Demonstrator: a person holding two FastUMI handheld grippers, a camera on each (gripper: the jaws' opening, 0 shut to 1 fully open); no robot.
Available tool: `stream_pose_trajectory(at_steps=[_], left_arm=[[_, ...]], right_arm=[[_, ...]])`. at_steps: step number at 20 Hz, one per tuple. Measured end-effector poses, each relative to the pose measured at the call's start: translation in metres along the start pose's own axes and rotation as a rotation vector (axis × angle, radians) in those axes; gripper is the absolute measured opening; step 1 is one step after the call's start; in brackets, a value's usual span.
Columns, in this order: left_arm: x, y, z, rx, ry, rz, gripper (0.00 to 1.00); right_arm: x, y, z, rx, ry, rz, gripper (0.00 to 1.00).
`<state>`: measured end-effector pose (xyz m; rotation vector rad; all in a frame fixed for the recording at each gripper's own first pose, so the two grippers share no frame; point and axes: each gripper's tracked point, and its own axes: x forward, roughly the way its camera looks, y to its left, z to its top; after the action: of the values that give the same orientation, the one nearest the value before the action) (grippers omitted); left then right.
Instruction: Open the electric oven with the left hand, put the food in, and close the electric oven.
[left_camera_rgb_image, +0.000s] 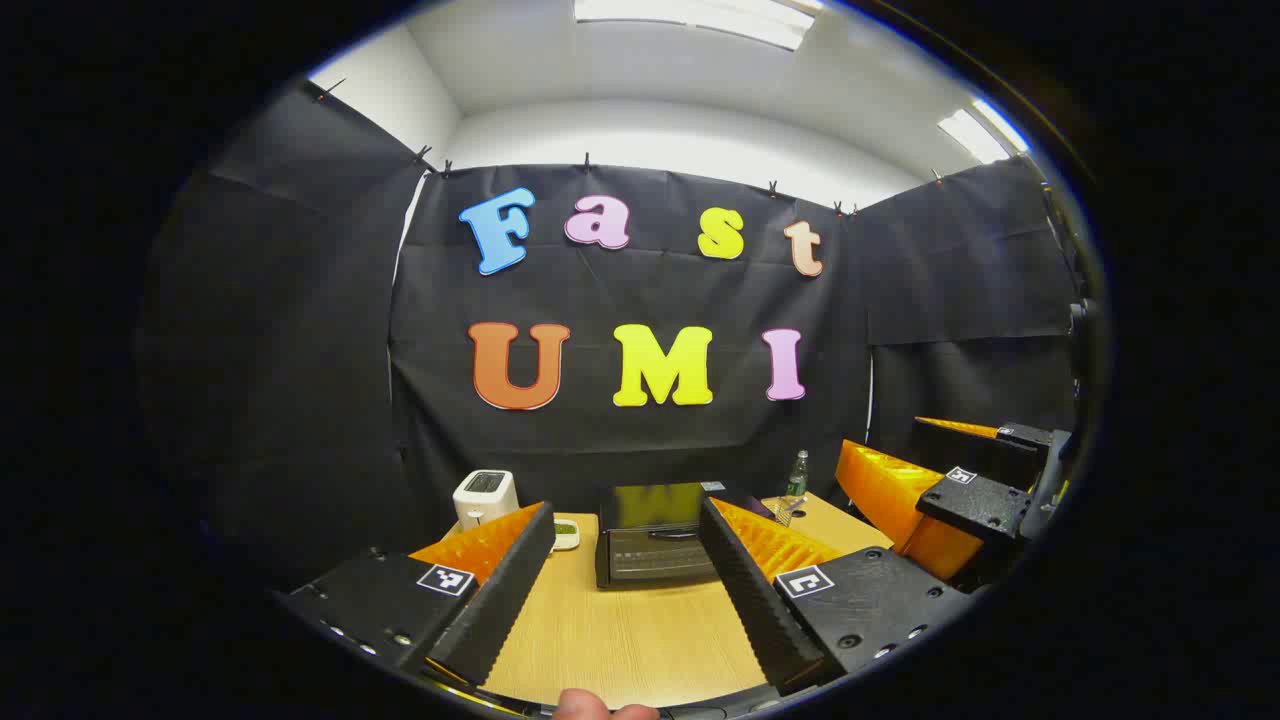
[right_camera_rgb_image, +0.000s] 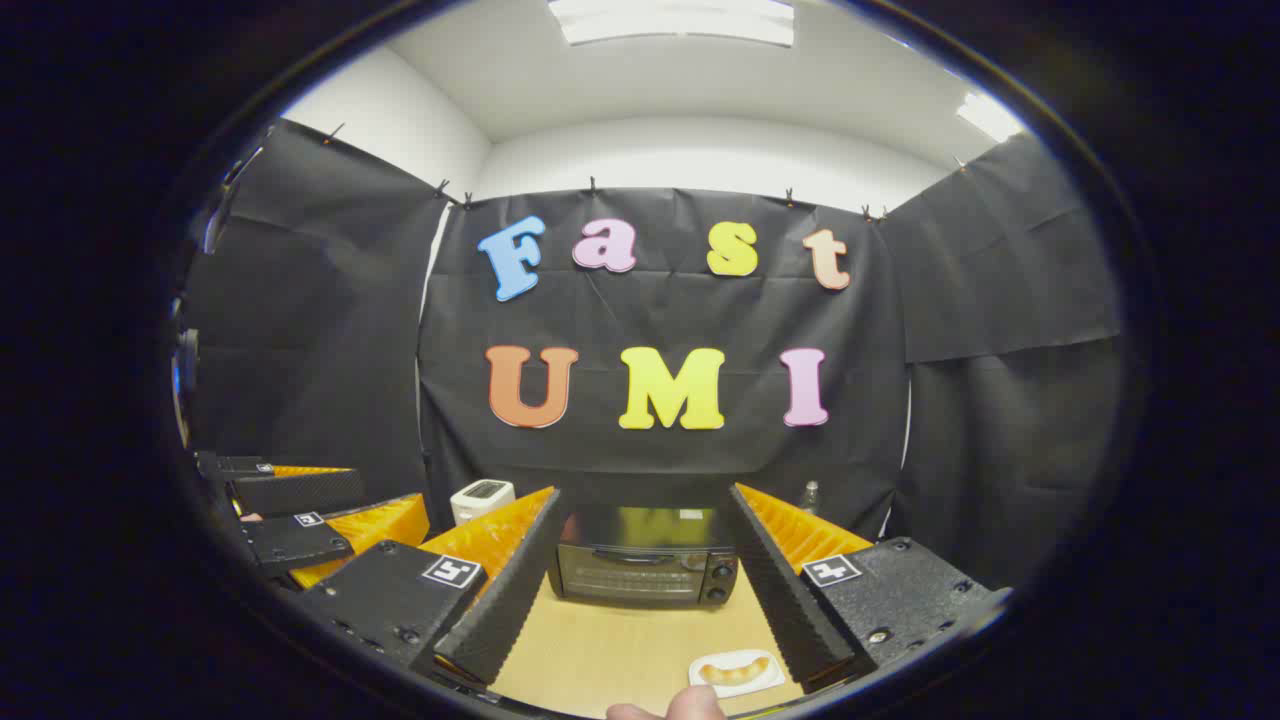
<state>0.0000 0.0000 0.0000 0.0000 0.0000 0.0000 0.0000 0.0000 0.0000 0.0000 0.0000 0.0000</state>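
closed oven (right_camera_rgb_image: 645, 568) (label illegible), food (right_camera_rgb_image: 735, 671) nearby

A white toaster (left_camera_rgb_image: 486, 497) stands at the desk's (left_camera_rgb_image: 640, 640) far left, a small white dish (left_camera_rgb_image: 566, 534) just beside it. A bottle (left_camera_rgb_image: 796, 477) stands upright at the far right, near the wall.

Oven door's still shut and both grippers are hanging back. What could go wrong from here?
1. The oven has a slim handle near the door's top edge; the open left gripper could slip off it or drag the oven across the table.
2. The food sits on a small white plate near the right gripper; a shallow grab may push the plate.
3. A bottle stands beside the oven and could be knocked over.
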Motion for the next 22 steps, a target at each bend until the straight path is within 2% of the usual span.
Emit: stream_pose_trajectory(at_steps=[1,10,22], left_arm=[[0.000,0.000,-0.001,-0.004,0.002,-0.002,0.94],[-0.006,0.006,-0.012,0.015,0.023,-0.003,0.94],[0.001,0.012,-0.011,-0.010,0.027,0.025,0.94]], right_arm=[[-0.001,0.001,0.000,-0.001,0.002,-0.004,1.00],[-0.002,0.021,-0.007,-0.019,0.031,0.016,1.00],[0.011,0.008,-0.007,-0.012,0.010,0.008,1.00]])
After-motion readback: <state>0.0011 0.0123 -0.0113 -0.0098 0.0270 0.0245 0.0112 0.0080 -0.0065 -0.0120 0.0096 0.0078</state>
